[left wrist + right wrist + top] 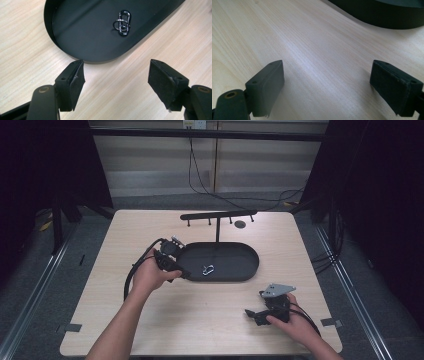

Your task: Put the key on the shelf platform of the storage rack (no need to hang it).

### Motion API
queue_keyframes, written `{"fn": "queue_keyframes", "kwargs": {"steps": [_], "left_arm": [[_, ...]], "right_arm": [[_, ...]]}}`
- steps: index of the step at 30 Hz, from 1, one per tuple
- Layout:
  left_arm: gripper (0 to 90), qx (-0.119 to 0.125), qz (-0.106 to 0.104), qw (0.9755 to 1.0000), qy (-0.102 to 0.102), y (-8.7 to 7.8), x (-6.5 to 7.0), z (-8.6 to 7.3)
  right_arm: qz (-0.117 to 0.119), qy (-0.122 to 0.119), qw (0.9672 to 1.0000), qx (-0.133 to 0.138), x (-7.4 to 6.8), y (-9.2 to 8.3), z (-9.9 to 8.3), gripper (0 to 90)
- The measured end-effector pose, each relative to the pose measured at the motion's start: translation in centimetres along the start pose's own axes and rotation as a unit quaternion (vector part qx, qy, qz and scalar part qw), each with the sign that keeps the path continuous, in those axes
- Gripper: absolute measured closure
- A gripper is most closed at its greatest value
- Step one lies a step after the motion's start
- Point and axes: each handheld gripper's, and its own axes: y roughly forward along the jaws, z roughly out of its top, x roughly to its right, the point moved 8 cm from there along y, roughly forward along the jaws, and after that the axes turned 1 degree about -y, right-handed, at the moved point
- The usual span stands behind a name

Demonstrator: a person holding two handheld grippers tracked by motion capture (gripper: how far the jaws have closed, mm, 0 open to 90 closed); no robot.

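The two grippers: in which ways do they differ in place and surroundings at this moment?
The left gripper is at the near-left end of the black tray, where a metal carabiner lies; the right gripper rests near the table's front edge, away from the tray. The left gripper view looks into the tray; the right gripper view looks mostly on bare wood. Both stand open and hold nothing.

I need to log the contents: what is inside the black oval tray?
Inside the black oval tray lies a carabiner clip with a small ring through it. In the high view the left gripper covers a bit of the tray's left end.
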Motion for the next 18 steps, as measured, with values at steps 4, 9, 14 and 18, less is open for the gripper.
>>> {"fn": "queue_keyframes", "kwargs": {"steps": [4,9,14,18], "left_arm": [[28.9,-0.001,0.002,1.0000,0.002,-0.1,-0.2,-0.4],[28.7,-0.001,0.003,1.0000,0.004,-0.3,-0.6,-0.9],[28.7,0.000,0.002,1.0000,-0.001,-0.4,-0.9,-1.3],[28.7,0.000,0.004,1.0000,-0.004,-0.6,-1.4,-1.9]], "right_arm": [[0.000,0.000,1.0000,0.000,0.0,0.0,0.0,11.9],[-0.001,0.001,1.0000,0.000,0.0,0.0,0.0,12.0],[0.000,0.000,1.0000,0.000,0.0,0.0,0.0,11.9],[0.000,0.001,1.0000,0.000,0.0,0.0,0.0,11.9]]}}
